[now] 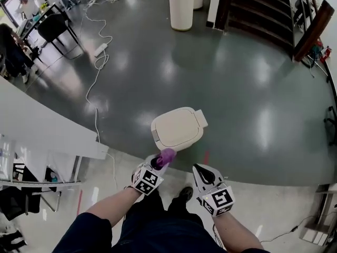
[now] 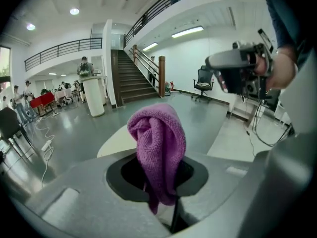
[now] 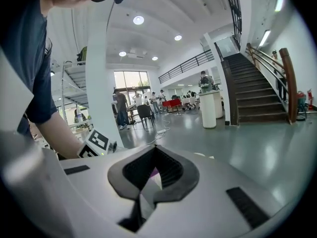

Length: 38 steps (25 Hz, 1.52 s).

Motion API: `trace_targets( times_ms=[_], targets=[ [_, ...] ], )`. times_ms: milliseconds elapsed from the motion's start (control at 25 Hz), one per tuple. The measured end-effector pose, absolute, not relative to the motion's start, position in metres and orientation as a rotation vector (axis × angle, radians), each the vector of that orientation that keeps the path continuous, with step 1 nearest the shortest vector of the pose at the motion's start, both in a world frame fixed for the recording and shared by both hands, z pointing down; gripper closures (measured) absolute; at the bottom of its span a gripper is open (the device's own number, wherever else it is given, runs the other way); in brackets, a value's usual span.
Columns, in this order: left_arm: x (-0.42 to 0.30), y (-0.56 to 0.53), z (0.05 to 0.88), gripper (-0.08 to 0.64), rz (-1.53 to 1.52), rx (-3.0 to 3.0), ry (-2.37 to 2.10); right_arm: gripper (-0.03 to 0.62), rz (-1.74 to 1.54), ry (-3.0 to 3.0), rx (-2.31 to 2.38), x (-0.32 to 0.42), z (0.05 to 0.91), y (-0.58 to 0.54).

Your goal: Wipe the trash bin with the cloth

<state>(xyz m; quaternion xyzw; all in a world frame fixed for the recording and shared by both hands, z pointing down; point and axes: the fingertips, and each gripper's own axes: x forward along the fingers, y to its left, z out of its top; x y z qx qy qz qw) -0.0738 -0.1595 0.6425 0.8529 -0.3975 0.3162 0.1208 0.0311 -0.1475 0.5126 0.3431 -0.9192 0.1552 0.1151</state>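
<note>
Cloth (image 2: pixel 158 148) is clamped in the left gripper (image 1: pixel 160 160), with the trash bin (image 1: pixel 178 128) just beyond it; the right gripper (image 1: pixel 201 173) is held closed, empty, alongside.

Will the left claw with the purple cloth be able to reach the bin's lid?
Probably yes: the left claw, shut on the cloth, hangs just beside the lid of the trash bin, with nothing between them.

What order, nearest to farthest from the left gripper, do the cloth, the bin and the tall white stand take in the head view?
1. The cloth, clamped in the left gripper.
2. The bin, on the floor just ahead.
3. The stand, far across the floor, at the view's top.
</note>
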Motion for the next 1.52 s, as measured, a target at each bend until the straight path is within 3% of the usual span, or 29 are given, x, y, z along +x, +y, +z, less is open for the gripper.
trace_targets(
  times_ms=[320, 720, 1520],
  targets=[
    [-0.066, -0.117, 0.486, 0.477, 0.605, 2.592, -1.211, 0.581, 0.367, -2.728, 0.950, 0.030, 0.446, -0.101],
    [-0.054, -0.083, 0.352, 0.477, 0.232, 2.785, -1.123, 0.581, 0.214, -2.825, 1.032, 0.003, 0.371, -0.081],
    [-0.067, -0.045, 0.342, 0.477, 0.126, 2.827, -1.100, 0.581, 0.153, -2.846, 0.980, -0.032, 0.364, -0.043]
  ],
)
